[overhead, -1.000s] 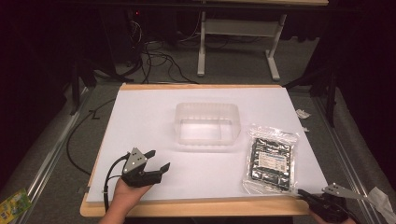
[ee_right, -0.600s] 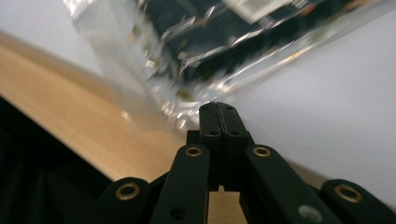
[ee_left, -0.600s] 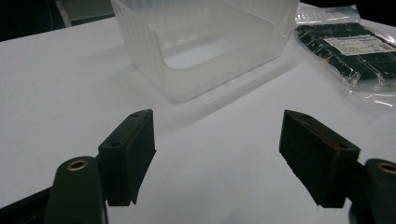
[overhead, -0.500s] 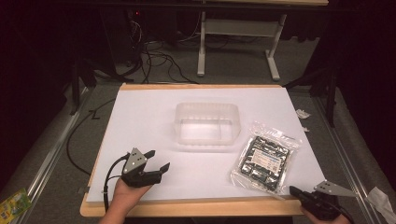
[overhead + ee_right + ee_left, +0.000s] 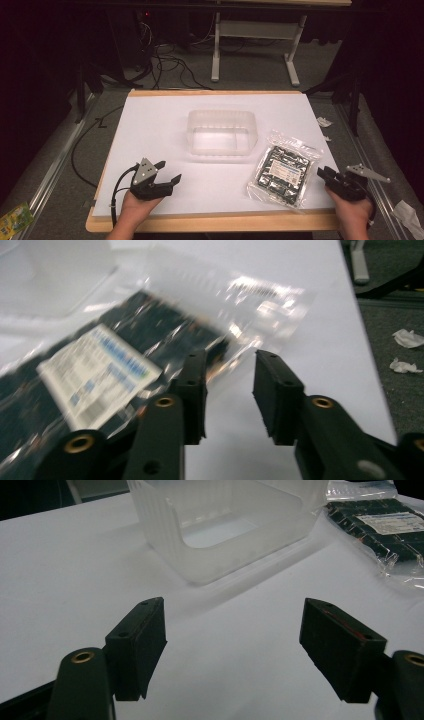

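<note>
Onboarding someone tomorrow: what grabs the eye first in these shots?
The clear plastic tub stands empty mid-table on the white sheet. Just right of it lies a glossy clear bag of dark items with a pale label. The right tongs sit at the bag's near-right edge, jaws apart; the left tongs rest open near the front-left.

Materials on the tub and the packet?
Tub: looks like frosted translucent plastic, ribbed walls; the white table shows through its bottom. Packet: clear glossy film, likely plastic, crinkled with glare, over dark contents and a printed label.
</note>
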Motion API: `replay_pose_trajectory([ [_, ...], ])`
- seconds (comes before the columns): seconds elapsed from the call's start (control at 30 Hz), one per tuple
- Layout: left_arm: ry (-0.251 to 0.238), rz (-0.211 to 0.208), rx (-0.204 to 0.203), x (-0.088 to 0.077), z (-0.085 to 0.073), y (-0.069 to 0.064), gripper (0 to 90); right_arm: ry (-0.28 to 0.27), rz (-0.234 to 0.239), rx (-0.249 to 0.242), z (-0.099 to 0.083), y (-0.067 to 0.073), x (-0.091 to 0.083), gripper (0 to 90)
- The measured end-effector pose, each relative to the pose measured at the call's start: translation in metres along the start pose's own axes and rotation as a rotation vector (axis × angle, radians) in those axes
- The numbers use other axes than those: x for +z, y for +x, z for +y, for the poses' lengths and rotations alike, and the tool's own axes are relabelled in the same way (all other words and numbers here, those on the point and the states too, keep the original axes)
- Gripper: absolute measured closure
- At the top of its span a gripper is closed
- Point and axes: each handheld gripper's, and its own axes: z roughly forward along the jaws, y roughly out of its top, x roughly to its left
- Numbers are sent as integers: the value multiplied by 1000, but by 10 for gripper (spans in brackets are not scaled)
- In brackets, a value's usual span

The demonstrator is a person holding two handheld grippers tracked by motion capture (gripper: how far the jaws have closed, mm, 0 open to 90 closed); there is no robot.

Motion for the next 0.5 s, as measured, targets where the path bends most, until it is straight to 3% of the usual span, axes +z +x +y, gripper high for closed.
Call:
replay_pose_trajectory([
  [0.1, 3, 12, -11, -2, -3, 3, 268, -32, 3, 42, 14, -10, 12, 562],
  [0.27, 8, 37, -30, -11, -9, 9, 267, -23, -4, 108, 26, -22, 35, 388],
  [0.43, 14, 56, -39, -19, -14, 11, 266, 28, 33, 178, 34, -36, 58, 220],
  [0.5, 16, 64, -41, -21, -15, 12, 266, 48, 39, 192, 36, -39, 67, 205],
])
